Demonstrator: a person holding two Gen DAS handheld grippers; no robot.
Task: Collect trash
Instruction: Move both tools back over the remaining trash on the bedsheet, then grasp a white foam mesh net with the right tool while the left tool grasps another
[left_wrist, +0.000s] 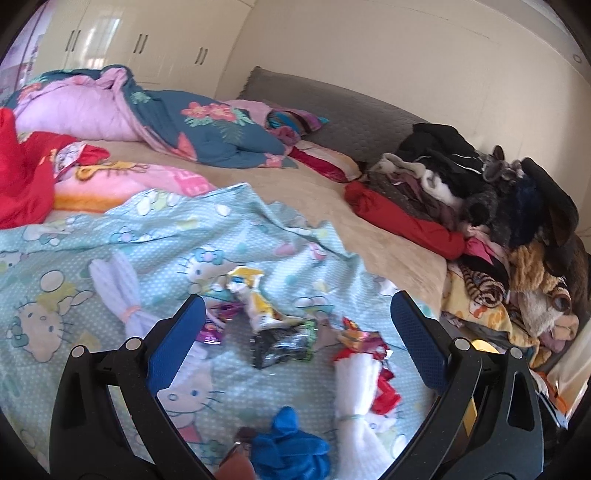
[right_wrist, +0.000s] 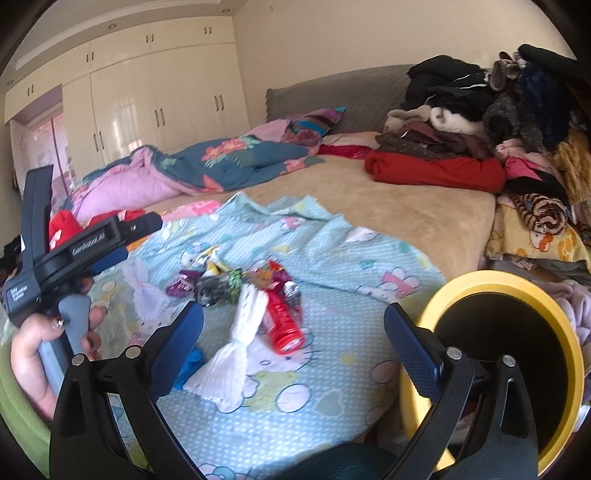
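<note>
Left wrist view: the left claw (left_wrist: 297, 321) is held spread wide, nothing between its blue pads, hovering low over the light blue cartoon sheet (left_wrist: 110, 243) on the bed. The trash is framed almost dead ahead at twelve o'clock: a crumpled dark foil wrapper (left_wrist: 282, 345), with a white and yellow wrapper (left_wrist: 255, 299) just beyond it and a red wrapper (left_wrist: 360, 338) off toward one o'clock. A tied white cloth bundle (left_wrist: 356, 398) lies at about four o'clock, its long axis running roughly toward the claw.

From the right wrist, the right claw (right_wrist: 293, 336) is likewise seen spread and empty. The wrapper pile is at eleven o'clock there, farther off, with a red bottle (right_wrist: 282, 325) lying near twelve, its long axis pointing roughly along the fingers. A yellow-rimmed bin (right_wrist: 509, 291) stands at three o'clock, touching nothing.

The left claw is judged nearer the wrappers; the right is nearer the bin and bottle.
</note>
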